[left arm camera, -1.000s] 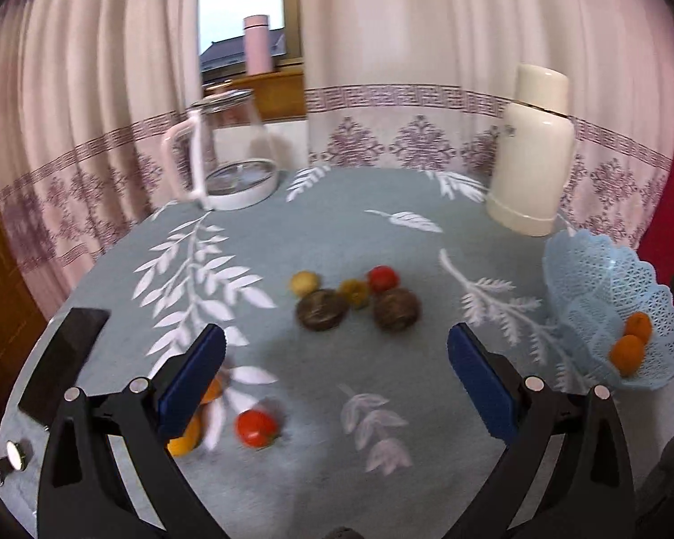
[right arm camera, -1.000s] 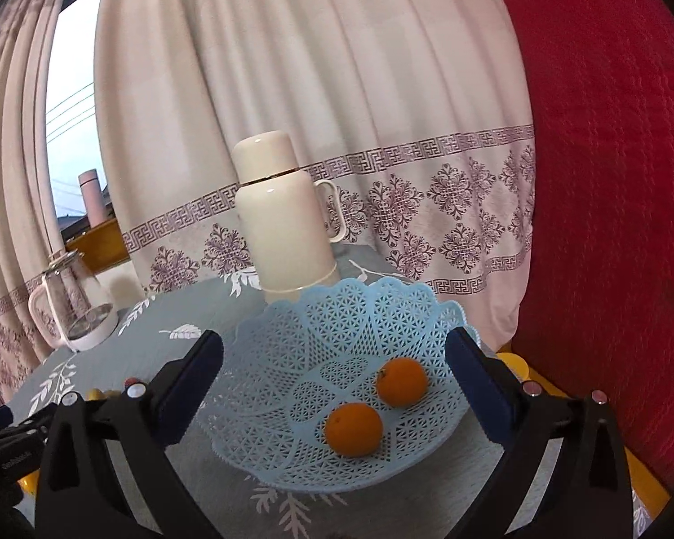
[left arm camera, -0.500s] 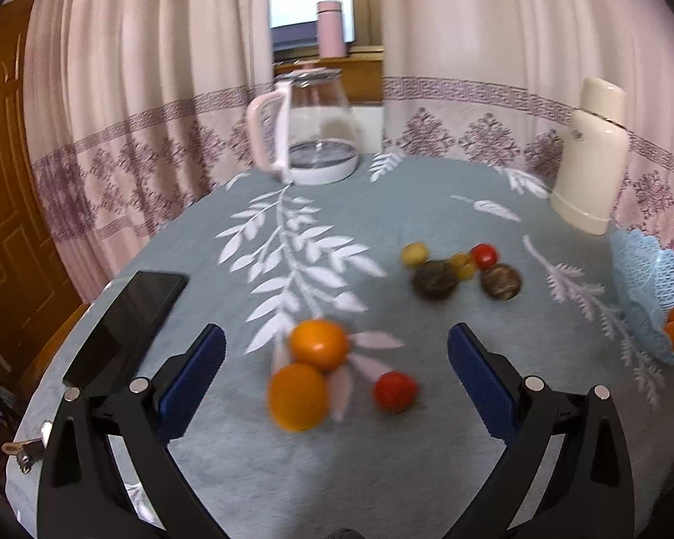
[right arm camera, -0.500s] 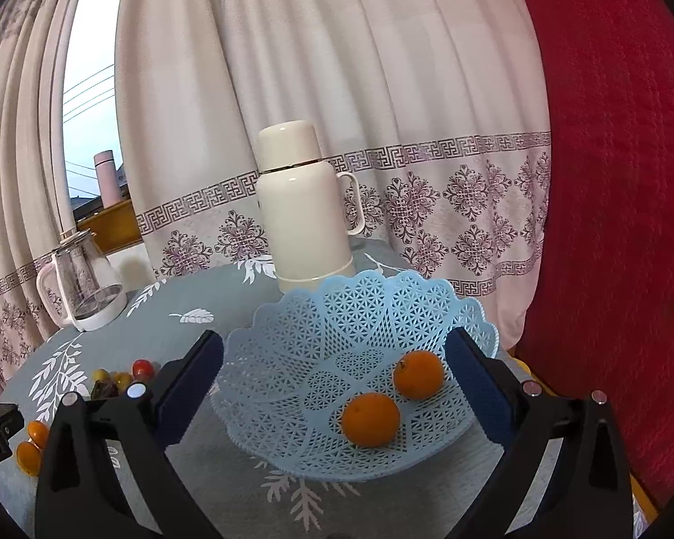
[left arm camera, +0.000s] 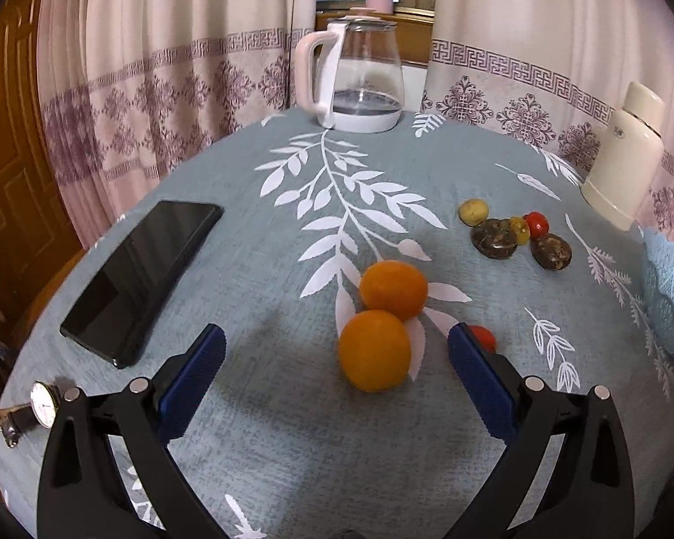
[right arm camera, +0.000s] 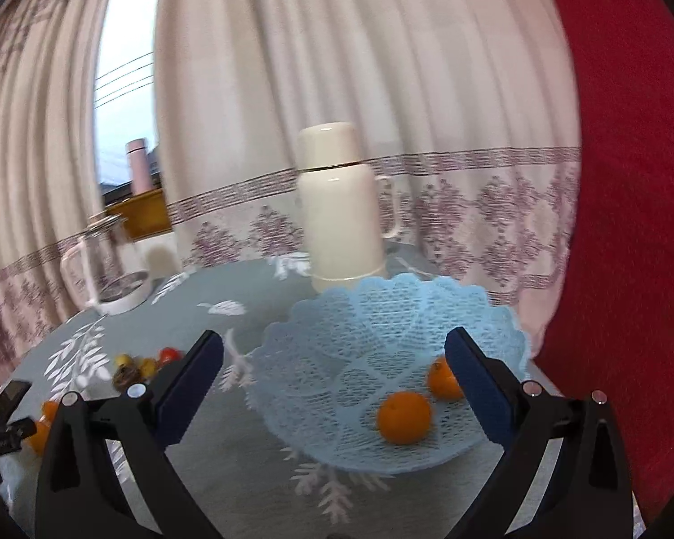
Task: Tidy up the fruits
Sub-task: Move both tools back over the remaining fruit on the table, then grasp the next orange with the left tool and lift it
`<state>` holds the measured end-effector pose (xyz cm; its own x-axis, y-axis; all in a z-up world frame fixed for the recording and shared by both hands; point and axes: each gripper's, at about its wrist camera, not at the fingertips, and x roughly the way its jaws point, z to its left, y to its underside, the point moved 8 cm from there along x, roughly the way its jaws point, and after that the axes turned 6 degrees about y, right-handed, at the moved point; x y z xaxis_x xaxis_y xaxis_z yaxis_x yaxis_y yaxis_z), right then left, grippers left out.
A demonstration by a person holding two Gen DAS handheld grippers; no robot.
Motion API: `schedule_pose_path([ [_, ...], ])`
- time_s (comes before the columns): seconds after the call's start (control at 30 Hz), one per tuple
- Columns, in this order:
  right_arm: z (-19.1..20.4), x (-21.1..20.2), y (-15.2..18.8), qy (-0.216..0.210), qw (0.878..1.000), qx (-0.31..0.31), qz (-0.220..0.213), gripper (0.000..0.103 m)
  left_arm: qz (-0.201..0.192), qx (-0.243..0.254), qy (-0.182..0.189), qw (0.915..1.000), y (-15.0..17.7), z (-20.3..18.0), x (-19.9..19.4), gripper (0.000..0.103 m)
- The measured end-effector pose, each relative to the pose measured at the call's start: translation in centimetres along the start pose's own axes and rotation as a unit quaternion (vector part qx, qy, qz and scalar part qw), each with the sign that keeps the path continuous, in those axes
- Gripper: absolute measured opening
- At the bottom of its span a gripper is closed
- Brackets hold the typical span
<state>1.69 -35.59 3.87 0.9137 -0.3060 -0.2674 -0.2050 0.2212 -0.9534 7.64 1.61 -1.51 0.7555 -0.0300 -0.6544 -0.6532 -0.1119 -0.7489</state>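
Note:
Two oranges lie touching on the grey leaf-print tablecloth: the near orange point(left arm camera: 374, 350) sits between the tips of my open left gripper point(left arm camera: 337, 350), the far orange point(left arm camera: 393, 289) just beyond it. A small red tomato point(left arm camera: 483, 337) peeks out by the right finger. Farther right lies a cluster of small fruits point(left arm camera: 514, 233): yellow, red and two dark brown ones. The light blue lattice basket point(right arm camera: 350, 337) holds two oranges point(right arm camera: 403, 417), and my right gripper point(right arm camera: 334, 359) hovers open and empty in front of it. The basket's edge point(left arm camera: 662, 287) shows at the right of the left wrist view.
A black phone point(left arm camera: 144, 278) and a wristwatch point(left arm camera: 31, 408) lie at the table's left edge. A glass kettle point(left arm camera: 359, 81) stands at the back, a cream thermos point(left arm camera: 624, 179) at the back right next to the basket. Curtains ring the table; a red fabric point(right arm camera: 629, 224) is on the right.
My left gripper has swung left and closer to the two loose oranges, which now sit between its tips. The right gripper's view has shifted slightly and blurred; the basket stays in place.

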Motion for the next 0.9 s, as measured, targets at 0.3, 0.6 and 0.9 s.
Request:
schedule_pose_path([
  [0.3,6.7,-1.7,1.6,-0.113,0.991,-0.069,0.021,0.098,0.033,-0.004,0.008,0.9994,0.5,0.0,1.6,0.1],
  [0.6,9.3,-2.2,3.3,-0.162,0.98,-0.104,0.051,0.098,0.069,-0.005,0.038,0.9969,0.9,-0.4,3.3,0.082],
  [0.9,9.6,-1.6,4.0,-0.176,0.976,-0.103,0.071,0.098,0.07,0.002,0.051,0.9962,0.6,-0.6,3.8,0.055],
])
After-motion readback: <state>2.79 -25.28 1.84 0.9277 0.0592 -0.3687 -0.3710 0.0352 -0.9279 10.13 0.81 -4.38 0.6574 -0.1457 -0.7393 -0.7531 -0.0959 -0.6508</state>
